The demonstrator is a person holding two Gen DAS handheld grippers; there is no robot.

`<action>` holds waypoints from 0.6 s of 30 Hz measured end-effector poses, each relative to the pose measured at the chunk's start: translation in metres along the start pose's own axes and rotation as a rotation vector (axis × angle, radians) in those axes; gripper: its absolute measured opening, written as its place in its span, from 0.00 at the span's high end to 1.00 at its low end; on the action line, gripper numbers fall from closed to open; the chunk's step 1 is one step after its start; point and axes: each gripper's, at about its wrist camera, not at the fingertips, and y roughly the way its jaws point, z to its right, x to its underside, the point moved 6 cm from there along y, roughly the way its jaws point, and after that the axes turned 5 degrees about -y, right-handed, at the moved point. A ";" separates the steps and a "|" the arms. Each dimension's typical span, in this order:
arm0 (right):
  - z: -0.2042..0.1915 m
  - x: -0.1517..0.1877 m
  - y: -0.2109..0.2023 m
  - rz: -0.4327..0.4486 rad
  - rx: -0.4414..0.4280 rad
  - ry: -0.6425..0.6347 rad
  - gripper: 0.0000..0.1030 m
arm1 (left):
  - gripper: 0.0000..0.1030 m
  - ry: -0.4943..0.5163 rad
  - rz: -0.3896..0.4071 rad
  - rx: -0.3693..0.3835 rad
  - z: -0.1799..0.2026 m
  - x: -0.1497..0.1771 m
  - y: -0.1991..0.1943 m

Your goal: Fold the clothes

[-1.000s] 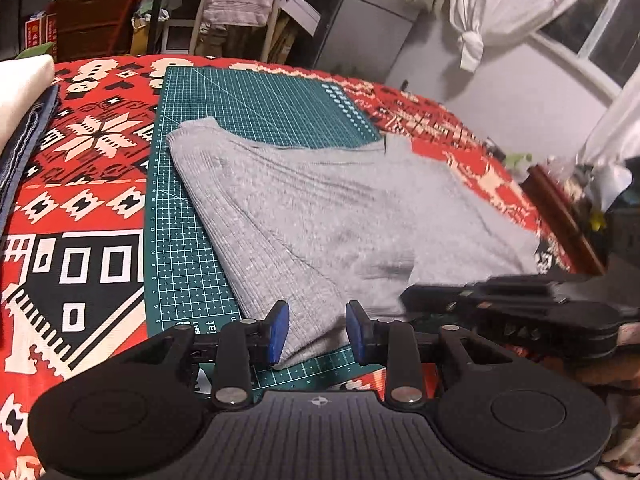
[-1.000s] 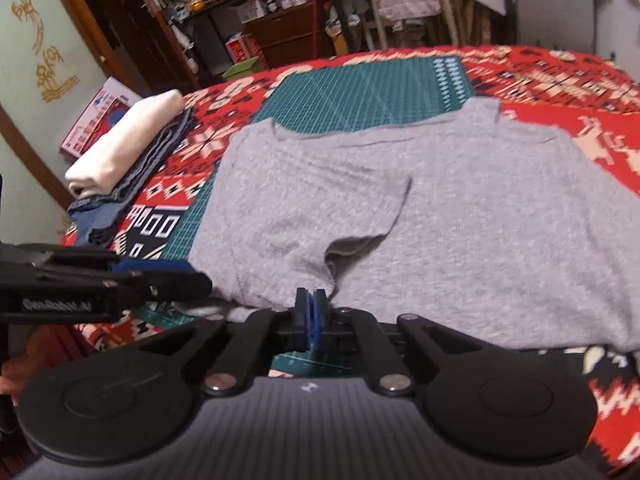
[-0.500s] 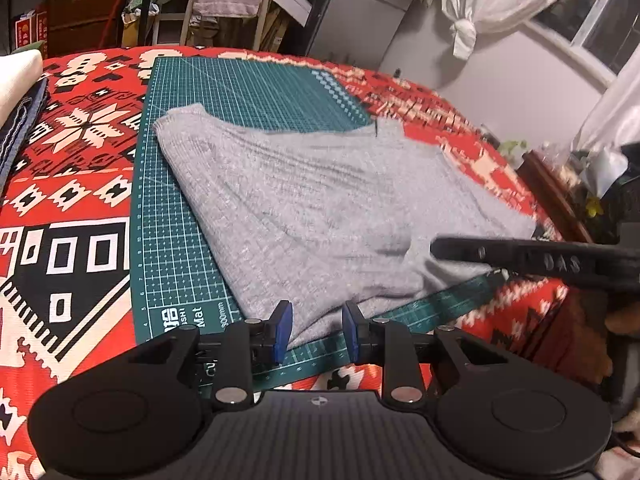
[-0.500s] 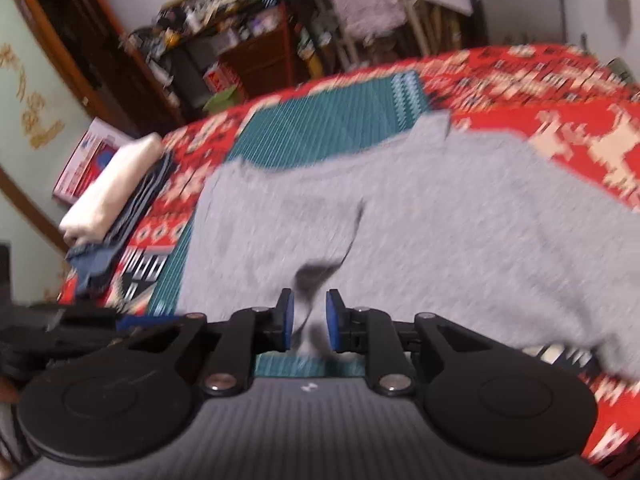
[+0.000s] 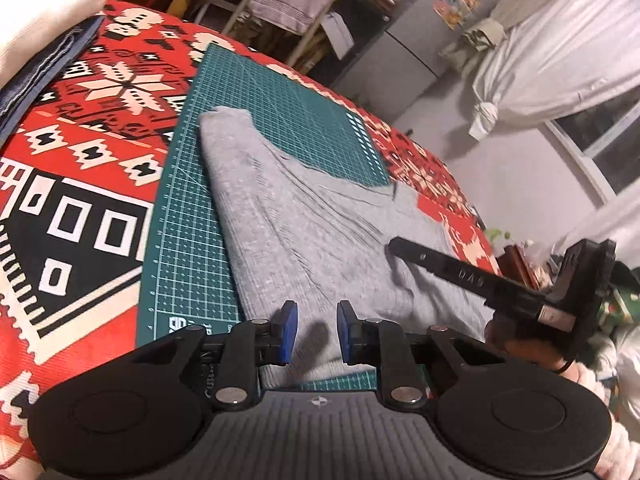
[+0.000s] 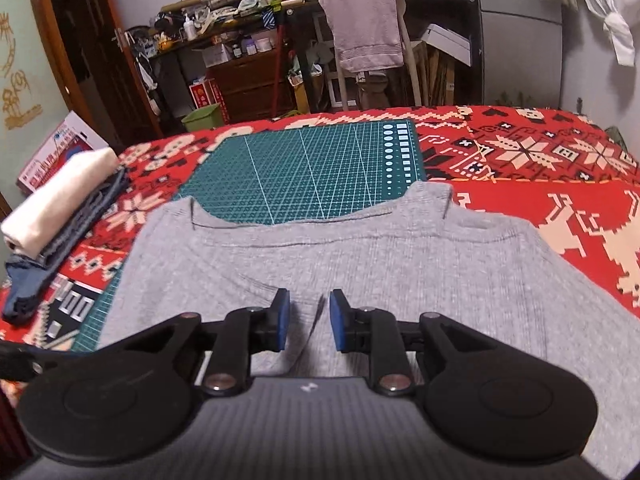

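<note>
Two folded pieces sit stacked at the far left of the bed, a cream garment (image 6: 60, 196) on top of folded denim (image 6: 48, 256), both resting on the red patterned blanket (image 5: 80, 148). Just to the right of them lies the green cutting mat (image 6: 304, 172), and the grey shirt (image 6: 360, 264) is spread over the near part of that mat, its right side running off onto the blanket (the neckline faces away, toward the cluttered shelves). In the left wrist view, the left gripper (image 5: 313, 330) hangs low over the near edge of the shirt with its blue-padded fingers (image 5: 287, 330) parted and nothing between them. Further right in the same view, the right gripper (image 5: 394, 245) reaches in over the grey cloth, a hand (image 5: 516, 344) partly visible beneath its black body. Its own camera shows the right gripper's fingers spread apart above the middle of the shirt, empty, with a fold line in the fabric running between them.
</note>
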 end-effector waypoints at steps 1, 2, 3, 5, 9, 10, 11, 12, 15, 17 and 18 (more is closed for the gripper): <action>-0.002 0.001 0.002 0.003 -0.006 -0.005 0.80 | 0.81 0.002 0.004 -0.005 0.000 -0.001 0.001; -0.003 0.002 0.002 0.006 -0.008 -0.012 0.87 | 0.81 0.004 0.004 -0.007 0.000 -0.001 0.002; -0.006 0.003 0.002 0.009 -0.006 -0.024 0.97 | 0.81 0.009 0.001 -0.008 0.000 0.000 0.003; -0.009 0.001 -0.002 0.027 0.008 -0.037 0.97 | 0.82 0.017 -0.004 -0.012 0.001 0.001 0.006; -0.004 -0.009 -0.014 0.075 0.055 -0.019 0.97 | 0.84 0.043 -0.034 -0.020 -0.001 0.006 0.012; -0.001 -0.012 -0.014 0.078 0.066 -0.020 0.97 | 0.84 0.049 -0.039 -0.019 -0.001 0.007 0.013; 0.001 -0.013 -0.013 0.072 0.076 -0.020 0.97 | 0.84 0.054 -0.044 -0.019 -0.001 0.007 0.014; 0.004 -0.014 -0.011 0.065 0.084 -0.019 0.97 | 0.84 0.059 -0.047 -0.019 -0.001 0.008 0.014; 0.008 -0.010 0.003 0.023 0.105 -0.011 0.97 | 0.84 0.066 -0.054 -0.020 0.000 0.008 0.014; 0.011 -0.005 0.011 0.004 0.117 0.001 0.97 | 0.84 0.067 -0.057 -0.019 -0.001 0.009 0.013; 0.012 -0.004 0.012 0.005 0.121 0.001 0.97 | 0.84 0.067 -0.058 -0.018 0.000 0.009 0.013</action>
